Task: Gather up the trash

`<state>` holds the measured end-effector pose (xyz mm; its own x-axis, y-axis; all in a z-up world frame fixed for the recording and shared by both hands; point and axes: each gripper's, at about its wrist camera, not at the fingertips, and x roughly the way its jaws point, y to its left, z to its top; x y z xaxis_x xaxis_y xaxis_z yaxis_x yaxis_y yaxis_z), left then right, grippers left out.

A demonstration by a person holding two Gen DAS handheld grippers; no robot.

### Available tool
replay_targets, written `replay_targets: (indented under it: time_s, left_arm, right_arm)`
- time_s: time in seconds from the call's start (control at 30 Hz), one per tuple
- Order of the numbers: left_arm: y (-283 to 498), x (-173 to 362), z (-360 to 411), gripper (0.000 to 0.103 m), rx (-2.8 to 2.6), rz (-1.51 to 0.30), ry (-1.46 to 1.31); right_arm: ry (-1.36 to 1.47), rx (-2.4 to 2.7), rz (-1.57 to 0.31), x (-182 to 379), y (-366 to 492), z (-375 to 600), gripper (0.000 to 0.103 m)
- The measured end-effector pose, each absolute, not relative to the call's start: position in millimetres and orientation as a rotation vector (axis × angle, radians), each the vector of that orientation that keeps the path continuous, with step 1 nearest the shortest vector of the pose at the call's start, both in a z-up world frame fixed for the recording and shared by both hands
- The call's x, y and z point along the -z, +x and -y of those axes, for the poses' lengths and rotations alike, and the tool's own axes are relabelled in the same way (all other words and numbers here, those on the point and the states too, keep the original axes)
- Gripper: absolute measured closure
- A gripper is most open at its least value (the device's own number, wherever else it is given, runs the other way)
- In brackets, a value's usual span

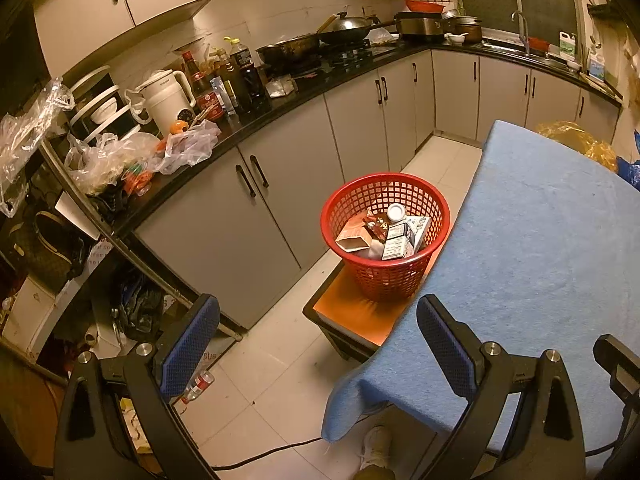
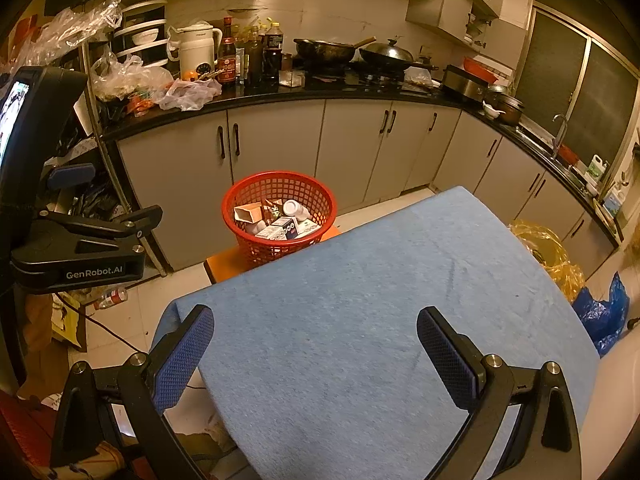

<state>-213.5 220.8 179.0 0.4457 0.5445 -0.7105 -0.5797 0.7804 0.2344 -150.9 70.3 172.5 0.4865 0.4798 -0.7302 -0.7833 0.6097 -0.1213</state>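
Observation:
A red mesh basket stands on an orange stool beside a table under a blue cloth. It holds small boxes, a wrapper and a white-capped bottle. It also shows in the right wrist view, beyond the cloth. My left gripper is open and empty, over the table's near left corner and the floor. My right gripper is open and empty above the cloth. The left gripper's body shows at the left of the right wrist view.
A black counter with grey cabinets runs along the wall, crowded with bottles, a white kettle, plastic bags and woks. A small bottle and a cable lie on the tiled floor. Yellow and blue bags sit right of the table.

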Motion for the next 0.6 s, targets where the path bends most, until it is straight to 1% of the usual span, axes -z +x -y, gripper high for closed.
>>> replay_targets:
  time_s: [0.6]
  left_arm:
    - [-212.9,-175.9,-225.7,0.005,-0.703,-0.868,-0.06]
  right_arm:
    - [-0.504,-0.815,-0.714,-168.8,-150.2,-75.9,0.0]
